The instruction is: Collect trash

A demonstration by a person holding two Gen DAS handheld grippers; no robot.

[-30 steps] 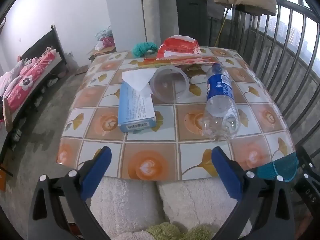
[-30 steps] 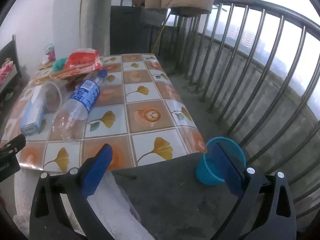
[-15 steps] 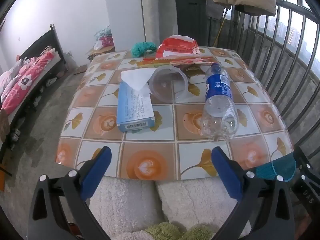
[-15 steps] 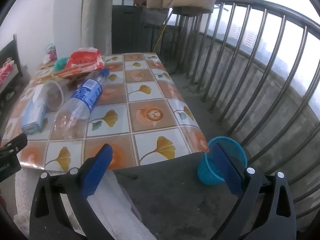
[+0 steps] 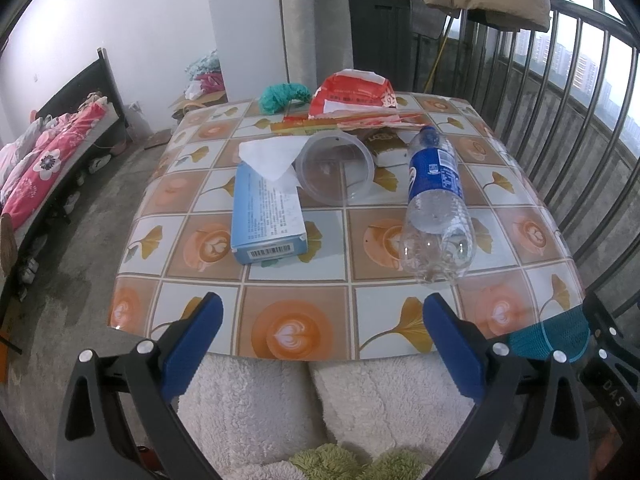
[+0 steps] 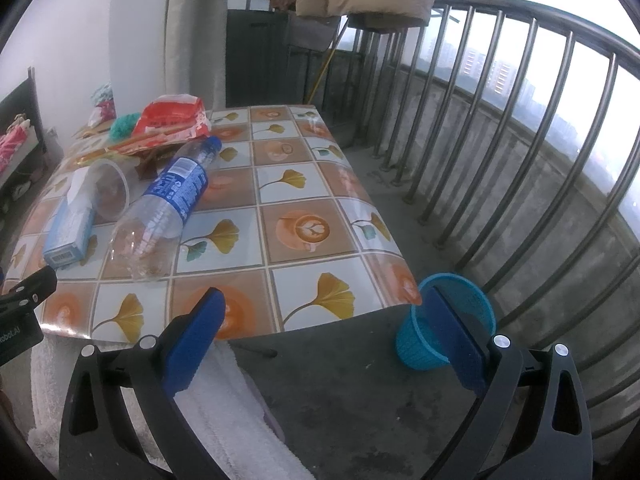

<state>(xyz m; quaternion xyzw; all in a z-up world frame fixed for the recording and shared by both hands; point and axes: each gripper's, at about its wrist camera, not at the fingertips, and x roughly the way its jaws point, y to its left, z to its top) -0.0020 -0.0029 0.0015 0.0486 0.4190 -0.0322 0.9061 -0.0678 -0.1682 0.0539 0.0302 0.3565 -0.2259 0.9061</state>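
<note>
An empty clear plastic bottle [image 5: 437,204] with a blue label is seen lying near the table's [image 5: 294,332] front edge, beyond the wide-open, empty left hand-held gripper [image 5: 320,334].

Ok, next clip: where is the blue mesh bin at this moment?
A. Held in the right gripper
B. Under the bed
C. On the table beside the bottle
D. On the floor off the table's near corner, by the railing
D: in the right wrist view the blue mesh bin stands on the concrete floor just off the table corner, near the railing, and both grippers are open and hold nothing.
</note>
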